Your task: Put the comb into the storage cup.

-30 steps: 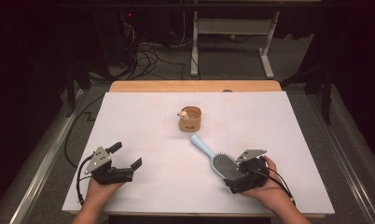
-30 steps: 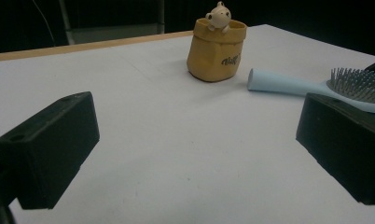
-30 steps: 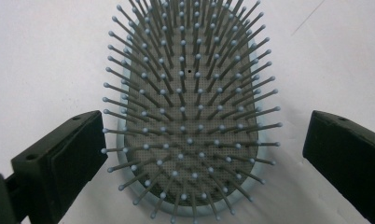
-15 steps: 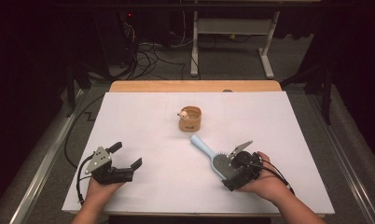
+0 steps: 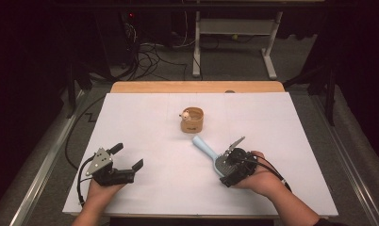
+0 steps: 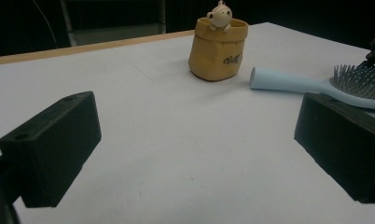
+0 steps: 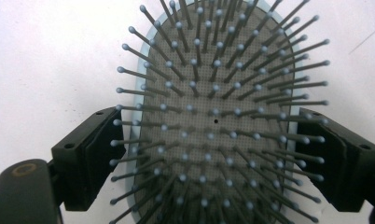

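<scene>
My right gripper (image 5: 225, 165) over brush (image 5: 215, 157) head, jaws just closing, pressing its sides for lift; brush flat on desk (image 5: 145, 117) near cup (image 5: 192, 120). Left gripper (image 5: 126, 162) open, idle.

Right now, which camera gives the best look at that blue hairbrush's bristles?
The right gripper view: the hairbrush head sits close up between that gripper's two jaws, every bristle distinct. The left gripper view shows its pale blue handle and part of the head from the side. The high view shows it small, its head partly under the right gripper.
</scene>
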The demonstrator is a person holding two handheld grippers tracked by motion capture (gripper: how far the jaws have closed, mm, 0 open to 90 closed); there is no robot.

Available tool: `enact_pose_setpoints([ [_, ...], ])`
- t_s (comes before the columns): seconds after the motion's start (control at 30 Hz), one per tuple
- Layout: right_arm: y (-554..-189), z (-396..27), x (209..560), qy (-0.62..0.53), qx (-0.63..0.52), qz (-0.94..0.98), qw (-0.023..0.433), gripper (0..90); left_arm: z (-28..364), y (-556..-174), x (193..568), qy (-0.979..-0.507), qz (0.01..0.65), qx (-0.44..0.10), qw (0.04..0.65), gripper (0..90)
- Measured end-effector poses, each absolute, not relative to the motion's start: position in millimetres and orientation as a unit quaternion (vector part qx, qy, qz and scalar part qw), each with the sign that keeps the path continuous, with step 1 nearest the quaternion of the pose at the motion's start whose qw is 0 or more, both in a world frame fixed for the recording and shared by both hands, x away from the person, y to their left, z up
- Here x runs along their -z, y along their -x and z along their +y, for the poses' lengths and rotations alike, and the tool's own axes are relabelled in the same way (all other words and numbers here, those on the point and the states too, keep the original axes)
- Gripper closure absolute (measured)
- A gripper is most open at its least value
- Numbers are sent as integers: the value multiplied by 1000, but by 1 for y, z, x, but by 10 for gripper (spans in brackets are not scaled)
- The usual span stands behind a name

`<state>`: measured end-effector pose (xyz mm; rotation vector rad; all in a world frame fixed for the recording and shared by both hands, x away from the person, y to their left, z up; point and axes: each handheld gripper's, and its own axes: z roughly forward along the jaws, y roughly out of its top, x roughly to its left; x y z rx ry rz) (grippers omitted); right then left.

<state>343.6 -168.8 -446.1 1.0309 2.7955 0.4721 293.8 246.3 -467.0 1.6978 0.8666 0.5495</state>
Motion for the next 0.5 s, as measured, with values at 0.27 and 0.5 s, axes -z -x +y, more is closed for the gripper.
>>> enact_pose_setpoints([
  [0.27,-347,-166,446,-341,-151,926,67,157,246,-294,467,-717,366,-231,547,11],
  [0.5,-349,-163,446,-332,-135,931,68,154,246,-294,467,-717,367,-231,546,11],
])
